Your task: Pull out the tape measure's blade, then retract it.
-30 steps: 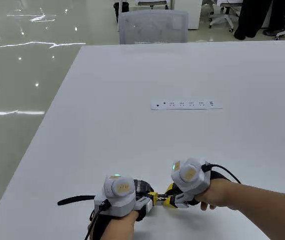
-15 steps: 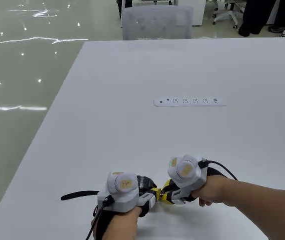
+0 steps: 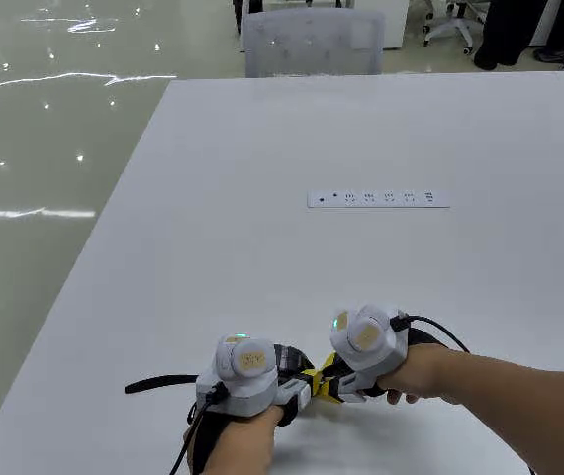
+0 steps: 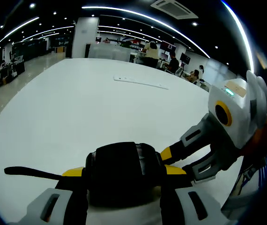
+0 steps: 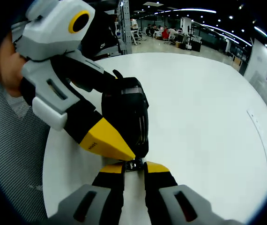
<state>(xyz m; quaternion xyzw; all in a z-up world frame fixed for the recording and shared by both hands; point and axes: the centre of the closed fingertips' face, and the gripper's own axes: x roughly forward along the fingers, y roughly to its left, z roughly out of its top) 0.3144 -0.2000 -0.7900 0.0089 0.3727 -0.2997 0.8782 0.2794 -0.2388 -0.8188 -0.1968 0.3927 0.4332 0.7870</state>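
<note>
**Near edge, 6 o'clock (head view).** The tape measure (image 3: 287,358) lies on the desk (image 3: 262,247), between the two tools. The left hand-held gripper (image 3: 297,389) reaches it from 8 o'clock, the right hand-held gripper (image 3: 324,384) from 3 o'clock. Their yellow tips are almost touching. A black strap (image 3: 153,384) runs from the tape measure toward 9 o'clock, flat on the desk.

**Left gripper view.**
- The black body of the tape measure (image 4: 124,164) sits between this tool's own jaws.
- A yellow tip presses on each flank, so the jaws are clamped on the body at its full width.
- The strap (image 4: 30,172) trails off at 9 o'clock.
- The right tool enters from 3 o'clock, with its tips against the body's 2 o'clock corner.

**Right gripper view.**
- This tool's own jaws are narrow, the yellow tips nearly together.
- They pinch the small metal hook (image 5: 133,164) at the blade's end.
- The hook sits just beside the mouth of the tape measure (image 5: 124,117), which stands at 12 o'clock from the tips.
- The left tool's yellow tip lies on the body at 10 o'clock.

**Mid desk, 12 o'clock.** A white power strip (image 3: 378,199) lies flat, running 9 to 3, well apart from the tools.

**Far.**
- A grey chair (image 3: 310,45) stands beyond the desk's far edge at 12 o'clock.
- Glossy floor (image 3: 54,119) with lamp reflections spans 9 to 11 o'clock.
</note>
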